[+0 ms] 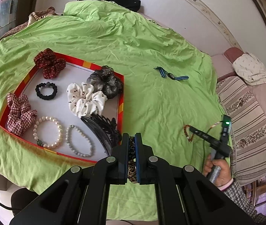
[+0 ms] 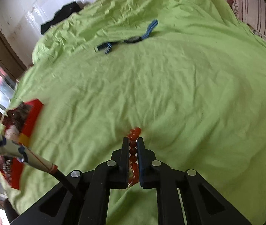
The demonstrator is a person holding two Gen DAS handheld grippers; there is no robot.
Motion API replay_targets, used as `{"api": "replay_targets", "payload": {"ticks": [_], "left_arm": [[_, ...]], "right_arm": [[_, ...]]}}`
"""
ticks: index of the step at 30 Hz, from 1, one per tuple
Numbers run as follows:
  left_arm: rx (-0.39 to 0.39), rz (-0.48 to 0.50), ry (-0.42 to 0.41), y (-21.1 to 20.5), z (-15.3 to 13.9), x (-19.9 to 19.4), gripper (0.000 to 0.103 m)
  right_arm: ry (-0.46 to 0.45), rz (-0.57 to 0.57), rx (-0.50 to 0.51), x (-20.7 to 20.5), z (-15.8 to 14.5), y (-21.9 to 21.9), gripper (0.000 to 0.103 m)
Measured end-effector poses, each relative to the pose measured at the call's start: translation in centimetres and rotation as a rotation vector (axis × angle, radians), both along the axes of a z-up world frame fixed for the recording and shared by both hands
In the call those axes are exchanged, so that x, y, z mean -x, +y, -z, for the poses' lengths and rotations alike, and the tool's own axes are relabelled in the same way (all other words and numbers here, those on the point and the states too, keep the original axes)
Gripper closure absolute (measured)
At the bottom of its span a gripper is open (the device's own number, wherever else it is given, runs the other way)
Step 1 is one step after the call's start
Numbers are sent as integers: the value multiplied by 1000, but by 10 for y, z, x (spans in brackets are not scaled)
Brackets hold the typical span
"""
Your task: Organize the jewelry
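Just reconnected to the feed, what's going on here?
Both grippers are loaded. The left gripper is shut on a leopard-print fabric scrunchie beside the red-rimmed cardboard tray of scrunchies and pearl bracelets. The right gripper is shut on an amber bead bracelet over the green bedsheet. A blue-striped strap watch lies loose.

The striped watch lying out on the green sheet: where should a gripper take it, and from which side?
Grip the watch at its dark case, coming straight down from above with fingers across the band's width. It lies flat on the sheet, straps spread out to both sides, clear of other things.
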State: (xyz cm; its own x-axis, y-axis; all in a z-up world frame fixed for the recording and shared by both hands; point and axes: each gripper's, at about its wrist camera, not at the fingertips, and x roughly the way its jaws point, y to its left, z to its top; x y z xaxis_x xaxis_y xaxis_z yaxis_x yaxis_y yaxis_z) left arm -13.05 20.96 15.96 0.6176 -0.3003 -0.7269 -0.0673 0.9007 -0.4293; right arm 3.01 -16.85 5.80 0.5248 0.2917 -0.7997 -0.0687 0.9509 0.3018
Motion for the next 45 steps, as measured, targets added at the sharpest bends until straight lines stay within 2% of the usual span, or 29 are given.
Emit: {"api": "replay_targets", "payload": {"ticks": [10,17,21,28,35,40,45], "left_arm": [[4,-67,-24,34,-7,15,97],[-15,-138,-18,72,-7,18,97],[-33,-164,-16,95,-6,13,97],[27,-204,-20,128,3,-4,97],[118,-214,-17,140,30,-37,97],[134,-220,12,146,57,-63,97],[152,-238,59,155,86,-79,98]], "right_arm": [[-100,-90,-56,31,-68,35,95],[-143,-239,-67,44,-107,98,95],[-143,-330,-83,51,-118,141,95],[-145,-481,-67,52,-130,224,95],[-164,-579,-38,26,-139,310,95],[-128,-608,8,-7,-125,362,95],[-29,-597,-34,-48,-97,399,94]]}}
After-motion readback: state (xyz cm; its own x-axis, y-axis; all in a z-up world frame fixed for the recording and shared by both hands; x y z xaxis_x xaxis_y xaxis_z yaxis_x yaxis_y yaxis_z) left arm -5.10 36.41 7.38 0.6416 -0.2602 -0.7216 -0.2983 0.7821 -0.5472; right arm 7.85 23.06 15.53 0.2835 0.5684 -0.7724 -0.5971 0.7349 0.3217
